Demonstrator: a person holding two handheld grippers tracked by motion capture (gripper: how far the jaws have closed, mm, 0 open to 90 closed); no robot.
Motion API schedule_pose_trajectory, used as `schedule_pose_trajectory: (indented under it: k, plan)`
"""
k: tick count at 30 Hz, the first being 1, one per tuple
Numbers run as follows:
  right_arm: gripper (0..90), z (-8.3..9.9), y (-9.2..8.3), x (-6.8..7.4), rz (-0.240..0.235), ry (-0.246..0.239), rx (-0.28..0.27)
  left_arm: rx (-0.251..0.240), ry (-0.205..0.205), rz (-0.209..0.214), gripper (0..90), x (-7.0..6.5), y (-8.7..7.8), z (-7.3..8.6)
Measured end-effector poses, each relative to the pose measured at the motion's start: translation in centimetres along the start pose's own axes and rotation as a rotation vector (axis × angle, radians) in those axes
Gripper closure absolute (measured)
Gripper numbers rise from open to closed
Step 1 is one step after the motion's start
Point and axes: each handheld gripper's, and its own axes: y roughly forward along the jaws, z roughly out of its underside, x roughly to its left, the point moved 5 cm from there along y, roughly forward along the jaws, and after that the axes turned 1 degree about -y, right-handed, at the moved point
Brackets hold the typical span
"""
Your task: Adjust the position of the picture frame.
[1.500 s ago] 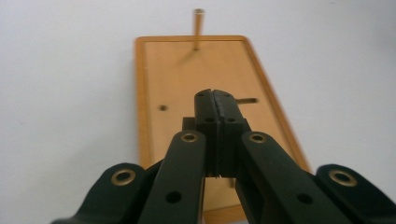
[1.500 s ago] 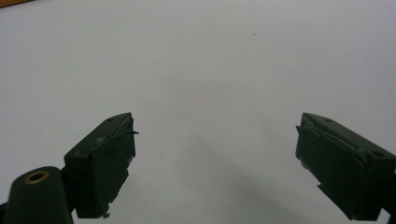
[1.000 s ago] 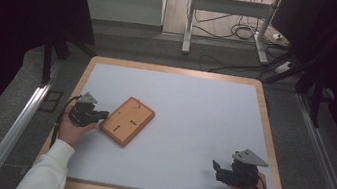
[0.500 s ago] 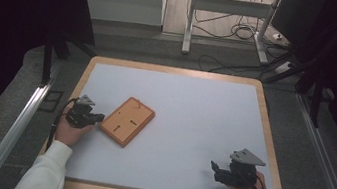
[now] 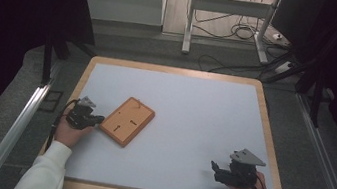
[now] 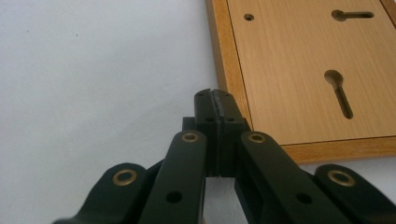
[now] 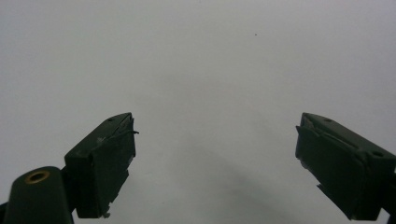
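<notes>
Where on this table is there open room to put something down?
Nearly all of the white table is bare: the whole far half, and the wide stretch between the wooden board and the right tongs. The one tight spot is the near left, where the left tongs sit shut by the board's corner.

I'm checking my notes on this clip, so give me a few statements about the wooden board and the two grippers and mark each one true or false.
1. The flat rectangular light-brown wooden board lies on the white table top. True.
2. The left gripper is wide open. False: its fingers are pressed together with nothing between them.
3. The right gripper is open over bare table top. True.
4. The board has two keyhole-shaped slots. True.
5. The right gripper is beside the board. False: it is far off, near the table's front right corner; the left gripper is next to the board.
</notes>
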Motion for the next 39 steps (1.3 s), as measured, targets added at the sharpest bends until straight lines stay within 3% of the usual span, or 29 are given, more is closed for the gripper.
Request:
schedule_pose_trajectory:
  k: [17, 26, 39]
  plan:
    - [12.3, 0.0, 0.1, 0.0, 0.003, 0.002, 0.004, 0.021, 0.042, 0.047, 90.0, -1.6, 0.0, 0.3]
    - [12.3, 0.0, 0.2, 0.0, 0.001, -0.003, 0.005, 0.031, 0.078, 0.086, 90.0, -3.9, 0.3, 0.1]
    - [12.3, 0.0, 0.3, 0.0, 0.002, -0.003, 0.009, 0.052, 0.181, 0.132, 90.0, -8.1, 1.5, -0.6]
